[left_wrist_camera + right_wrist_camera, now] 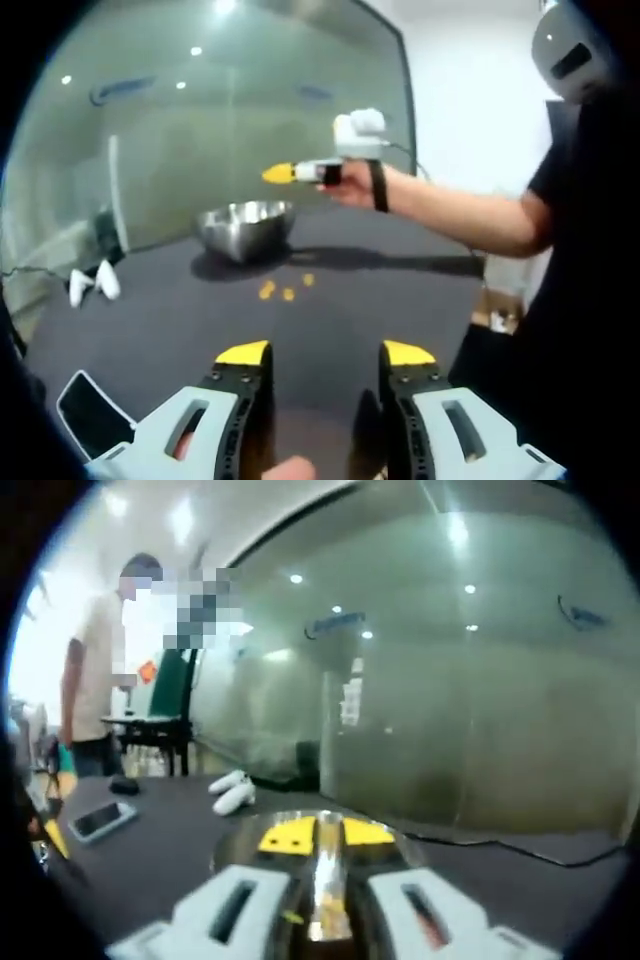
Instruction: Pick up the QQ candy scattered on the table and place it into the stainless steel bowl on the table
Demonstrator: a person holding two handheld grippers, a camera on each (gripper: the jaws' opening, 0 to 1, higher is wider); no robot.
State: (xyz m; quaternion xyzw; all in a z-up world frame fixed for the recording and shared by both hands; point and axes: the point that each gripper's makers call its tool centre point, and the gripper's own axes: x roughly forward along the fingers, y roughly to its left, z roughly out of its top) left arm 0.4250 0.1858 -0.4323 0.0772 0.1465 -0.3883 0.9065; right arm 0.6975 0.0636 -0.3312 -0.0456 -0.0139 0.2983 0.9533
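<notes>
The stainless steel bowl (245, 228) stands on the dark table (380, 300) toward the far side. Three small orange QQ candies (267, 290) lie on the table just in front of it. My left gripper (325, 355) hangs open over the near part of the table, well short of the candies, with nothing between its jaws. My right gripper (282, 173), held in a hand, hovers above the bowl's right side with its yellow tips together. In the right gripper view my right gripper (328, 835) looks down over the bowl (240, 842), jaws close together, no candy visible between them.
A phone (90, 410) lies near the table's left front edge, also seen as the phone (100, 820). Two white objects (93, 283) sit at the left, next to a glass wall (200, 120). A person (100, 680) stands beyond the table.
</notes>
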